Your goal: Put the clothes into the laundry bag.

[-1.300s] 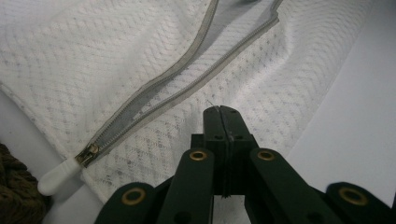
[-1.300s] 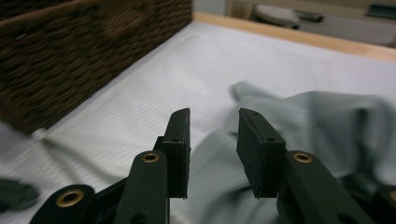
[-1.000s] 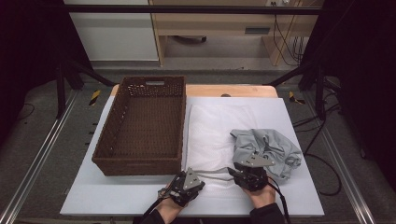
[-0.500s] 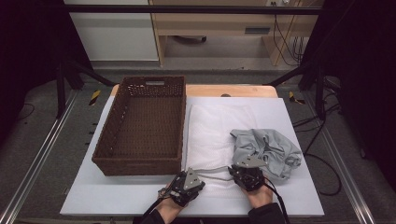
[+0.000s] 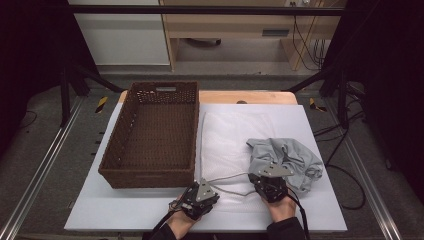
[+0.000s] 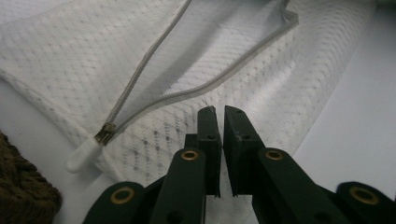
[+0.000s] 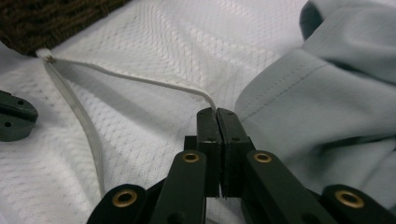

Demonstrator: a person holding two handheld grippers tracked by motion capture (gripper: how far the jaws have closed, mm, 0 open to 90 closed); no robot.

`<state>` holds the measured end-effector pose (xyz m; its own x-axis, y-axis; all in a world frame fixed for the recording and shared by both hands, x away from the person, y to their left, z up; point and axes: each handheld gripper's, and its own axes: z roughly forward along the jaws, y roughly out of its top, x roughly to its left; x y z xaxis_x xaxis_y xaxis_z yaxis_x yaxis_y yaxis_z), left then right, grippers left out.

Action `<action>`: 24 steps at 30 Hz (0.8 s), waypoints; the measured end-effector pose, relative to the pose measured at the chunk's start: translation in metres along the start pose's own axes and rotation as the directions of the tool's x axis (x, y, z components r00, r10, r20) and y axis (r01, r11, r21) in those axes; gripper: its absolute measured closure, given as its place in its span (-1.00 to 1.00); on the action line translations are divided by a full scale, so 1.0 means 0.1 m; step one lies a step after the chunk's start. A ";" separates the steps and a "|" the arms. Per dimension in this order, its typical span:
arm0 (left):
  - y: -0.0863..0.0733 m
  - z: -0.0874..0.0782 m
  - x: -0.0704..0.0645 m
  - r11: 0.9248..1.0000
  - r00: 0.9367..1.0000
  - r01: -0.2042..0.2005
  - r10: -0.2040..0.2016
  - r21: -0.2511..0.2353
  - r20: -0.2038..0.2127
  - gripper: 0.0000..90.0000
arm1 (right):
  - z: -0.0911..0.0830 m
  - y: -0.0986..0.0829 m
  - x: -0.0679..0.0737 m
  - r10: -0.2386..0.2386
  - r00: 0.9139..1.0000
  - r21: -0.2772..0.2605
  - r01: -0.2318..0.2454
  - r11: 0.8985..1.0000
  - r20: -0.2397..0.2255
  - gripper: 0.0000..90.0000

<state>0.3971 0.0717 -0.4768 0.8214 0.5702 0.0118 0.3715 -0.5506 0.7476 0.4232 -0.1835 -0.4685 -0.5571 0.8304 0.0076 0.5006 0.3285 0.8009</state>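
– From where you stand, what is the right gripper (image 5: 270, 176) doing?

– Its fingers (image 7: 208, 126) are pressed together on the upper edge of the open zip (image 7: 140, 80) of the flat white mesh laundry bag (image 5: 235, 137), right beside the crumpled pale grey cloth garment (image 5: 290, 157), which touches the bag's edge at about three o'clock from the fingers

– And the left gripper (image 5: 199, 192)?

– Its fingers (image 6: 208, 133) stand a narrow slit apart, holding nothing, hovering just over the mesh near the bag's near corner. The zip's metal slider with its white pull tab (image 6: 95, 144) lies at roughly nine o'clock from them

– Where does the bag sit on the white table (image 5: 115, 212)?

– In the middle, with the zip mouth gaping along the near edge between the two grippers. The garment lies on its three o'clock side, partly over the mesh. The dark brown woven rectangular basket (image 5: 150, 135) stands just beside the bag at nine o'clock
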 end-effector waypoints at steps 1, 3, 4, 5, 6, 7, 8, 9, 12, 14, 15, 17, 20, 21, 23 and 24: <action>0.02 -0.03 0.00 1.000 1.000 0.000 0.000 -0.013 -0.007 0.83 | -0.02 0.01 -0.01 0.000 1.000 -0.010 0.000 1.000 -0.002 0.98; 0.08 -0.08 0.00 0.999 1.000 0.000 0.000 -0.037 -0.012 0.77 | -0.05 0.03 -0.03 0.003 1.000 -0.028 -0.003 1.000 -0.003 0.98; 0.11 -0.11 -0.01 0.999 1.000 -0.005 0.004 -0.050 -0.019 0.72 | -0.06 0.03 -0.04 0.004 1.000 -0.028 -0.005 1.000 -0.005 0.98; 0.15 -0.13 -0.01 0.998 1.000 -0.013 0.011 -0.062 -0.027 0.66 | -0.06 0.04 -0.04 0.009 1.000 -0.031 -0.009 0.999 -0.008 0.98; 0.21 -0.15 -0.02 0.997 0.999 -0.030 0.027 -0.067 -0.044 0.60 | -0.07 0.04 -0.05 0.005 1.000 -0.032 -0.006 0.999 -0.009 0.98; 0.25 -0.15 -0.03 0.997 0.997 -0.045 0.040 -0.068 -0.064 0.51 | -0.07 0.05 -0.05 0.010 1.000 -0.030 -0.011 0.999 -0.009 0.98; 0.28 -0.15 -0.03 0.996 0.996 -0.052 0.047 -0.068 -0.075 0.43 | -0.07 0.05 -0.05 0.009 1.000 -0.033 -0.010 0.999 -0.010 0.98; 0.32 -0.13 -0.03 0.996 0.995 -0.057 0.051 -0.069 -0.085 0.37 | -0.07 0.05 -0.06 0.006 1.000 -0.034 -0.007 0.999 -0.011 0.98; 0.44 -0.05 -0.01 0.995 0.995 -0.058 0.051 -0.077 -0.087 0.31 | -0.06 0.05 -0.06 0.004 1.000 -0.030 -0.004 1.000 -0.014 0.98; 0.53 0.07 0.01 0.996 0.994 -0.061 0.055 -0.070 -0.094 0.29 | -0.06 0.05 -0.05 0.007 1.000 -0.030 -0.008 1.000 -0.015 0.98; 0.56 0.12 0.02 0.996 0.994 -0.059 0.053 -0.066 -0.093 0.29 | -0.07 0.05 -0.06 0.005 1.000 -0.032 -0.005 0.999 -0.015 0.98; 0.62 0.22 0.04 0.998 0.995 -0.053 0.049 -0.045 -0.089 0.28 | -0.08 0.05 -0.06 0.013 1.000 -0.034 -0.014 0.999 -0.015 0.98; 0.66 0.35 0.05 0.997 0.992 -0.074 0.072 -0.017 -0.105 0.31 | -0.09 0.05 -0.06 0.007 1.000 -0.037 -0.007 0.999 -0.019 0.97; 0.66 0.39 0.05 0.998 0.994 -0.064 0.062 -0.014 -0.094 0.33 | -0.09 0.05 -0.06 0.009 1.000 -0.038 -0.009 0.999 -0.017 0.97; 0.65 0.43 0.05 0.997 0.994 -0.072 0.071 -0.006 -0.086 0.40 | -0.09 0.04 -0.06 0.008 1.000 -0.040 -0.009 0.999 -0.019 0.97; 0.65 0.45 0.04 0.997 0.992 -0.082 0.083 0.006 -0.095 0.46 | -0.09 0.04 -0.06 0.007 1.000 -0.039 -0.008 0.999 -0.021 0.97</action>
<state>0.4442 0.0111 -0.4586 0.8043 0.5784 0.1367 0.3050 -0.5991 0.7403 0.4227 -0.1910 -0.4596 -0.5673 0.8231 0.0258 0.4786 0.3041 0.8237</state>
